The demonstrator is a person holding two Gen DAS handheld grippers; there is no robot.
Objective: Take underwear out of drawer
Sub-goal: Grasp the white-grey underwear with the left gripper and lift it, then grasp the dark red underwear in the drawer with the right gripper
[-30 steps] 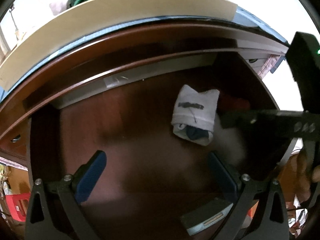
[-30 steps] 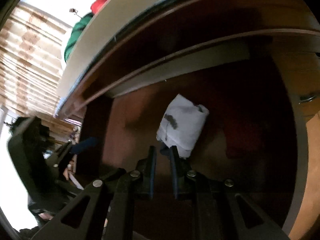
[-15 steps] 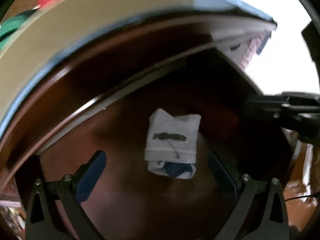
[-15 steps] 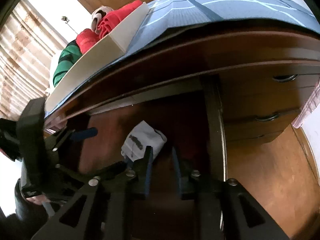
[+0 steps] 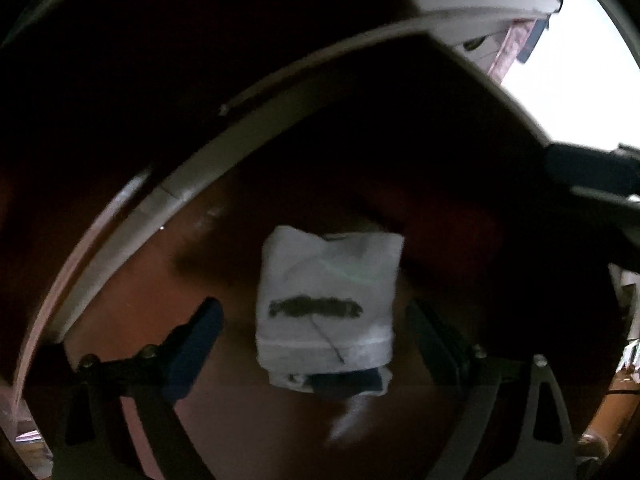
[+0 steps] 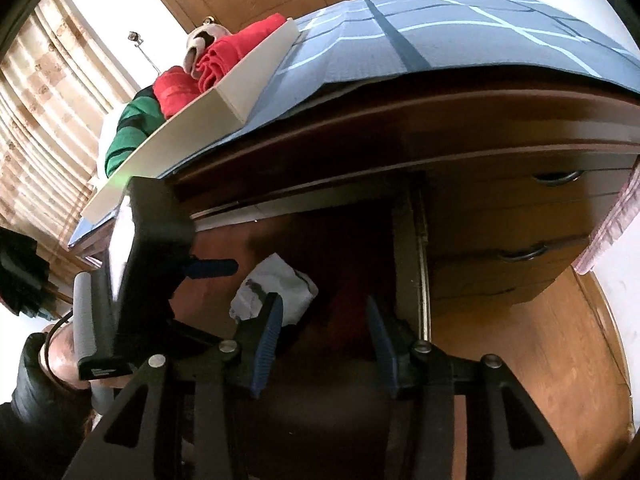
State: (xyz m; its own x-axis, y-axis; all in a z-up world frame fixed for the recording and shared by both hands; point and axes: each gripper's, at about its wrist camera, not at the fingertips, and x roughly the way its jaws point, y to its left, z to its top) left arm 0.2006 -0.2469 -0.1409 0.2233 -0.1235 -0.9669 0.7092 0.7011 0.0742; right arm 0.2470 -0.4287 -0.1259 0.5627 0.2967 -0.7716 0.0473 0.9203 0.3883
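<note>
White underwear between closing left claw pads, untouched.

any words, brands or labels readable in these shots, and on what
None can be read.
Dark print band on the folded white underwear: looks like a word, too blurred to read.
Small label on the left tool's handle: too small to read.

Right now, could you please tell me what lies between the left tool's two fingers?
The folded white underwear lies between the closing left tool's fingers, with drawer floor bare either side; the left wrist view shows this.
</note>
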